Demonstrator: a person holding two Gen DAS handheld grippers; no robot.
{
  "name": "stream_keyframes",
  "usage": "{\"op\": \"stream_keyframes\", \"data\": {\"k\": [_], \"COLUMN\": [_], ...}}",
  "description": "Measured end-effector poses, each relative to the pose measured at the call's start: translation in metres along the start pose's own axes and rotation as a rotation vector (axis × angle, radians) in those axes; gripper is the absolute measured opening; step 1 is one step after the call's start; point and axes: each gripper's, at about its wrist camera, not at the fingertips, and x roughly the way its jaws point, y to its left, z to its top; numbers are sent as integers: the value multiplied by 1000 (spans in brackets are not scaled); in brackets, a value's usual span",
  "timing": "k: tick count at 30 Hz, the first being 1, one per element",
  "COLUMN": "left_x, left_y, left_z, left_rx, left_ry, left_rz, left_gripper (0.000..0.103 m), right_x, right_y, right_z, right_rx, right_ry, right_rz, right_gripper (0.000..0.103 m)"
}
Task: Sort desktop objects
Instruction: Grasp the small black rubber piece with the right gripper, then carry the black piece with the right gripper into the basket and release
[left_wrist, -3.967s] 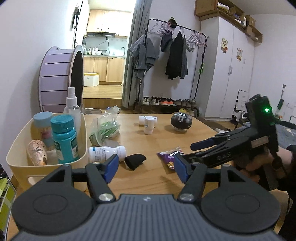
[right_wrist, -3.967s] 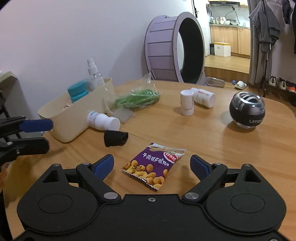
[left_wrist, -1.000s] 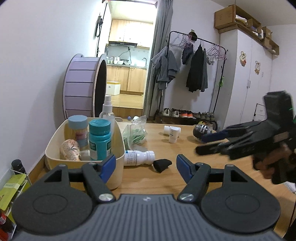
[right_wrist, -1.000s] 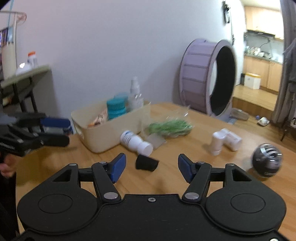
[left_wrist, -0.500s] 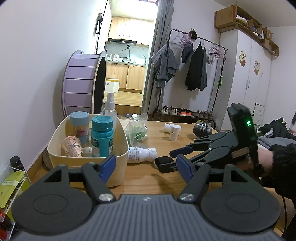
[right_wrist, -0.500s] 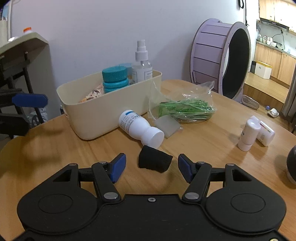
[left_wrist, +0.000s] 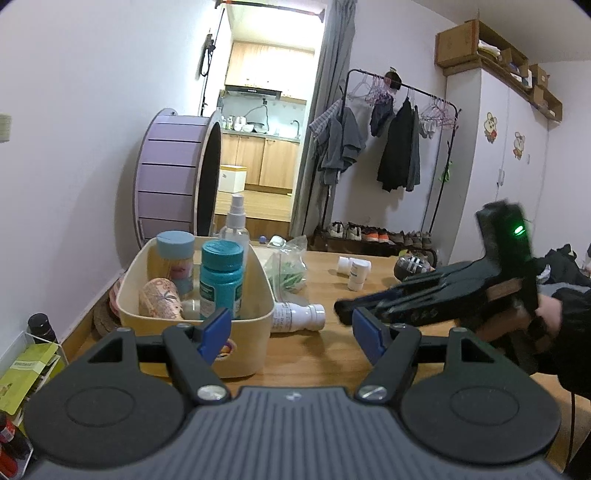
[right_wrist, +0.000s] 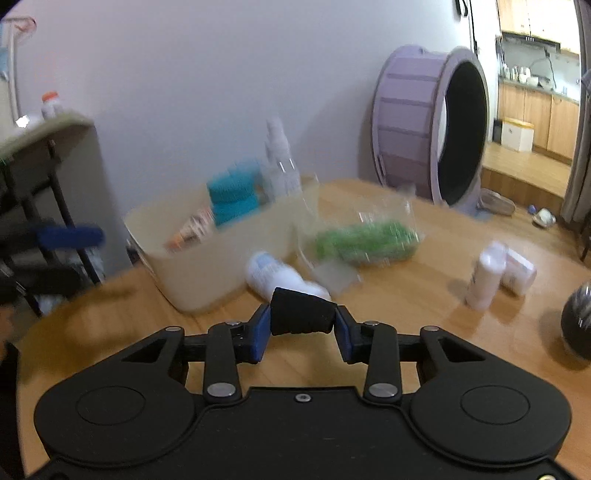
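Observation:
My right gripper (right_wrist: 301, 328) is shut on a small black piece (right_wrist: 301, 312), held just above the wooden table (right_wrist: 424, 332). The right wrist view is blurred by motion. Ahead of it stands a cream bin (right_wrist: 207, 280) holding a teal-capped bottle (right_wrist: 232, 195) and a spray bottle (right_wrist: 280, 166). A white bottle (right_wrist: 273, 277) lies beside the bin. My left gripper (left_wrist: 290, 332) is open and empty, close to the bin (left_wrist: 255, 343). In the left wrist view the right gripper (left_wrist: 345, 314) comes in from the right, its tip near the lying white bottle (left_wrist: 299, 315).
A clear bag of green items (right_wrist: 365, 240) lies behind the white bottle. Two small white bottles (right_wrist: 495, 273) and a black ball (right_wrist: 578, 325) sit further right. A purple wheel (right_wrist: 424, 129) stands past the table. A person's hand (left_wrist: 550, 310) holds the right gripper.
The right gripper has shut on the black piece, which lay between its open fingers half a second ago, and lifted it. The left gripper stays open and has shifted slightly.

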Motion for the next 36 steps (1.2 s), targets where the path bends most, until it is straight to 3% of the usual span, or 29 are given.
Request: {"op": "stream_keyframes", "data": {"k": [5,11,16,18,28,36], "left_x": [-7,-14,-14,-14,-13,-8], "left_y": [6,13,15,15,9,6], "left_z": [0,1,2,2,2,1], "left_rx": [-9,-23,-25,-26,-21,-4], "left_ry": [-12,-21,-20,-19,-16,-3], "left_rz": [16,32,34,32,16,1], "left_gripper": [71,72,72,72,72,72], "right_x": [-10,14,30,30,-2,23], "right_y": [21,46,55,52,17,-4], "right_z": [29,47,51,51,30,11], "right_rx": [-3,-45,-73,-67,-36,-46], "right_ry": [-84,-85,-75,-76,-59,16], "right_rz": [83,153,174,163,46,5], "right_gripper": [37,38,52,58,58,58]}}
